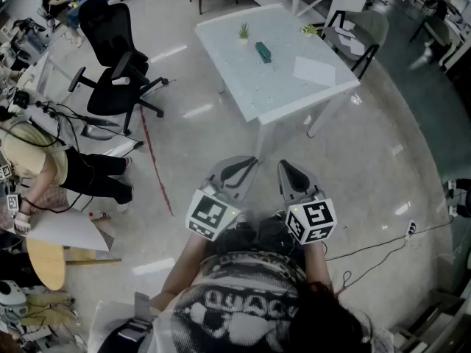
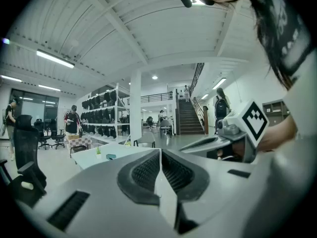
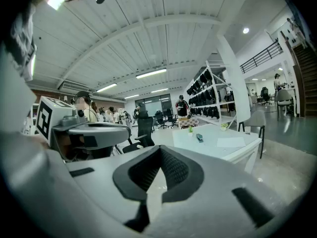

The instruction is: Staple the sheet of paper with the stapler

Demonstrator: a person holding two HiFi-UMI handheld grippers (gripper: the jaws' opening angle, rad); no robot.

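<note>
A teal stapler (image 1: 263, 52) lies on the white table (image 1: 257, 94) ahead of me, and the sheet of paper (image 1: 315, 70) lies to its right near the table's corner. I hold both grippers side by side close to my body, over the floor and well short of the table. The left gripper (image 1: 254, 160) is shut with nothing in it, its pads meeting in the left gripper view (image 2: 159, 152). The right gripper (image 1: 282, 165) is also shut and empty (image 3: 159, 150). In the right gripper view the stapler (image 3: 199, 138) and paper (image 3: 230, 143) show beyond the jaws.
Two small potted plants (image 1: 243, 31) stand at the table's far side, with a grey chair (image 1: 368, 31) behind it. A black office chair (image 1: 114, 57) is left of the table. A person (image 1: 44, 168) sits on the floor at left. Cables (image 1: 397, 241) run across the floor at right.
</note>
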